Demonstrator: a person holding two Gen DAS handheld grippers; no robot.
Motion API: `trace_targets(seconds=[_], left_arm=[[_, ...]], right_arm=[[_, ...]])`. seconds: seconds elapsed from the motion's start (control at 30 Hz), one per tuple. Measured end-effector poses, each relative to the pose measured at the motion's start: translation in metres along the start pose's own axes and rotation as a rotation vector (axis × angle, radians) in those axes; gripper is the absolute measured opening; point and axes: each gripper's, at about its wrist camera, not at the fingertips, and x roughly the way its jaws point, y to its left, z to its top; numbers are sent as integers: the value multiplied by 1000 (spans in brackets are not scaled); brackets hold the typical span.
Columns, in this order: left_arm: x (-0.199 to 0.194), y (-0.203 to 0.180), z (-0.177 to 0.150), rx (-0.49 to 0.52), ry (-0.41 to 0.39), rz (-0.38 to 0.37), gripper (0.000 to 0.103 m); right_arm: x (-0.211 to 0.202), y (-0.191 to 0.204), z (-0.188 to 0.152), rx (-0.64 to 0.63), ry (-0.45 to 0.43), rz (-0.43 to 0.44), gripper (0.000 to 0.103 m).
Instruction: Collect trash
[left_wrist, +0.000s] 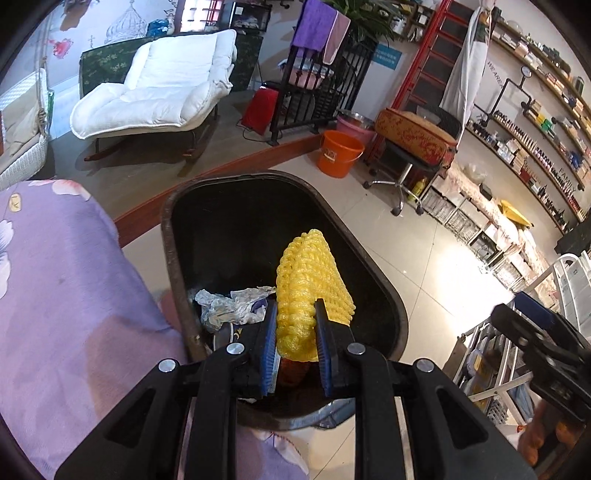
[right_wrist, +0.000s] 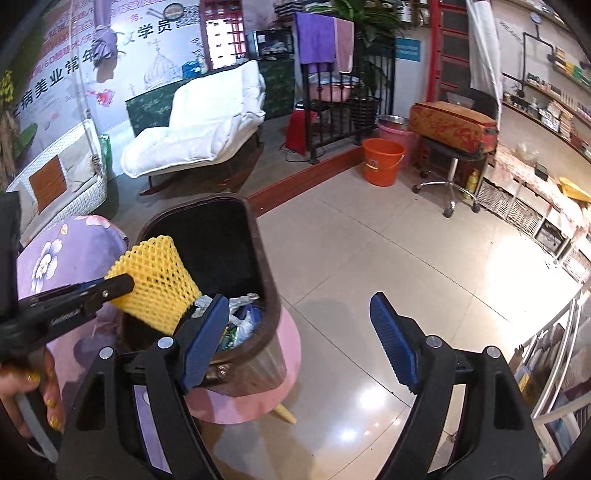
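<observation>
Yellow foam net (left_wrist: 308, 291) clamped in left gripper (left_wrist: 295, 332) above bin (left_wrist: 373, 254) — right gripper (right_wrist: 295, 339) agape, empty.

On the wall poster (right_wrist: 122, 55) at the upper left of my right view I read large Chinese characters — "学员" near the top, "美业" lower down; the rest is too warped to make out. On the white wall (left_wrist: 496, 75) at the upper right of my left view, "WEARE" runs downward, and "FAMILY" sits further along by the shelves (left_wrist: 546, 147).
</observation>
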Motion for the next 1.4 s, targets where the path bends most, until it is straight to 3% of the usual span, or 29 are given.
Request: trace_targets(seconds=[0.17, 0.23, 0.3, 0.47, 0.7, 1.07, 1.4], left_arm=[[19, -5, 4, 16, 47, 20, 26], [24, -7, 5, 15, 52, 25, 39], [25, -6, 5, 20, 37, 41, 68], [23, -10, 4, 62, 8, 78, 85], [0, -14, 2, 81, -76, 115, 96], [-89, 7, -42, 65, -249, 243, 98], [-174, 40, -96, -37, -377, 480, 98]], right_arm=[[-6, -12, -3, 20, -8, -20, 79], [-6, -15, -5, 25, -2, -23, 79], [-7, -19, -6, 31, -3, -24, 80], [-10, -27, -8, 43, -18, -32, 83], [-14, -25, -12, 38, -50, -31, 87], [-38, 19, -32, -23, -174, 77, 96], [-77, 87, -59, -161, -277, 249, 98]])
